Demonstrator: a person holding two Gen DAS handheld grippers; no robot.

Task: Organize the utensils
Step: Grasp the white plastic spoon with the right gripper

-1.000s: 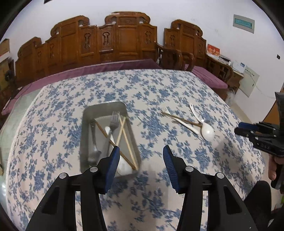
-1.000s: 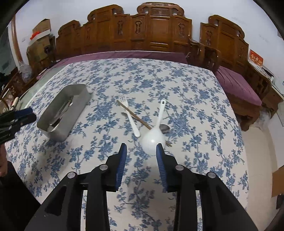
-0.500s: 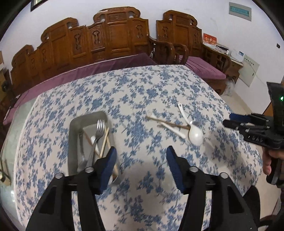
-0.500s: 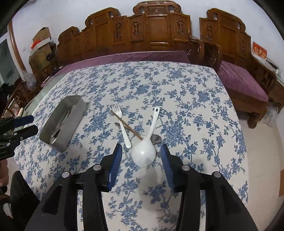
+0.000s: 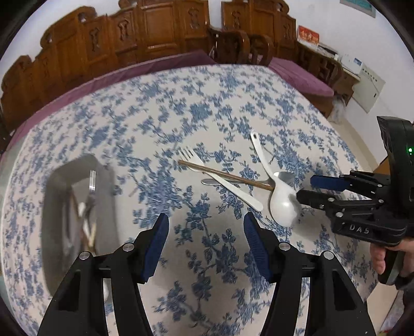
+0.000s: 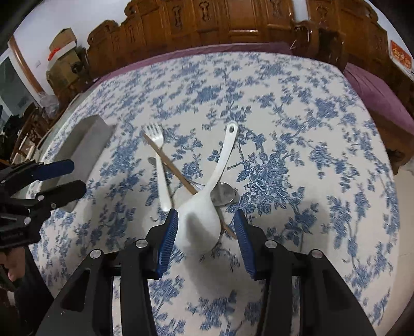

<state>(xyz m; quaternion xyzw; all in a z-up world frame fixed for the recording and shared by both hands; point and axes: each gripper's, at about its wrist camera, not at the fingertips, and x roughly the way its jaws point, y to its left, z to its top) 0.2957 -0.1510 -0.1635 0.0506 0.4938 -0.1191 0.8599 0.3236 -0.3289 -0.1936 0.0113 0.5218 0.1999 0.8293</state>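
Left wrist view: left gripper (image 5: 205, 241) at bottom centre, jaws apart w/ nothing but tablecloth (image 5: 160, 113) between them. Metal tray (image 5: 55, 206) sits at left edge, blurred, some utensils inside but can't tell which. Centre-right of frame is the loose pile: white fork (image 5: 220, 181) lying diagonally, a chopstick (image 5: 225, 175) across it, a metal spoon (image 5: 283, 177) behind, and the big white spoon (image 5: 280, 204) w/ its handle running to upper centre. Right gripper (image 5: 308, 188) comes in from the right edge, fingertips just beside the white spoon's bowl, a hand (image 5: 383, 258) on its grip at lower right.

Right wrist view: right gripper (image 6: 205, 227) at bottom centre, jaws spread, white spoon (image 6: 200, 224) bowl right between the pads. Left pad looks to be at the bowl's edge, right pad clear of it, so no clamp. Chopstick (image 6: 168, 162) and white fork (image 6: 160, 165) slant up to upper left, metal spoon (image 6: 223, 193) peeks out just right of the white handle. Tray (image 6: 85, 142) at mid-left, partly behind the left gripper (image 6: 69, 178), which enters from the left edge w/ fingers parted. Carved wooden bench (image 6: 233, 18) along the top.
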